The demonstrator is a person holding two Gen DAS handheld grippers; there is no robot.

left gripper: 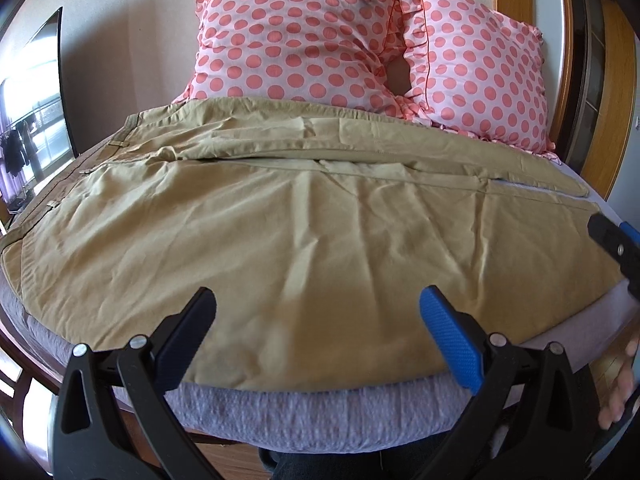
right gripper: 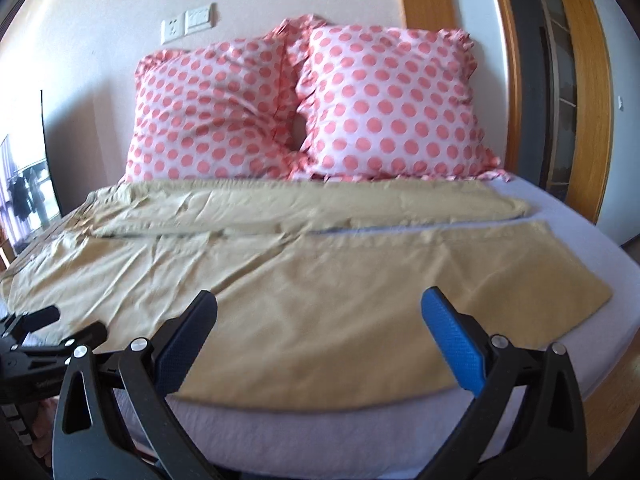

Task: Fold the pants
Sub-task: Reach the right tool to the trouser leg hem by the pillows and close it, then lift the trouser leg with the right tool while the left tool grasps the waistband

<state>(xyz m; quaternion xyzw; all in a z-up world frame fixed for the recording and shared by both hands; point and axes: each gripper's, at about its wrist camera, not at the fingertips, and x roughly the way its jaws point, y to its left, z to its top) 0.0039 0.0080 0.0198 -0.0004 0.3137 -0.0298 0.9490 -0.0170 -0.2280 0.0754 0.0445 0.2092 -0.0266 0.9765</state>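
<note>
Tan pants (left gripper: pixel 312 232) lie spread flat across the bed, waistband at the left, legs running to the right; they also show in the right wrist view (right gripper: pixel 320 292). The two legs lie side by side, with a thin strip of sheet showing between them at the right. My left gripper (left gripper: pixel 318 300) is open and empty, just above the near leg close to the bed's front edge. My right gripper (right gripper: pixel 318 304) is open and empty above the near leg further right. Its tip shows at the right edge of the left wrist view (left gripper: pixel 616 240).
The bed has a lavender sheet (left gripper: pixel 304 412). Two pink polka-dot pillows (left gripper: pixel 296 36) (left gripper: pixel 480 72) lean on the wall behind the pants. A wooden door frame (right gripper: pixel 584 80) stands at the right, a window (left gripper: pixel 32 100) at the left.
</note>
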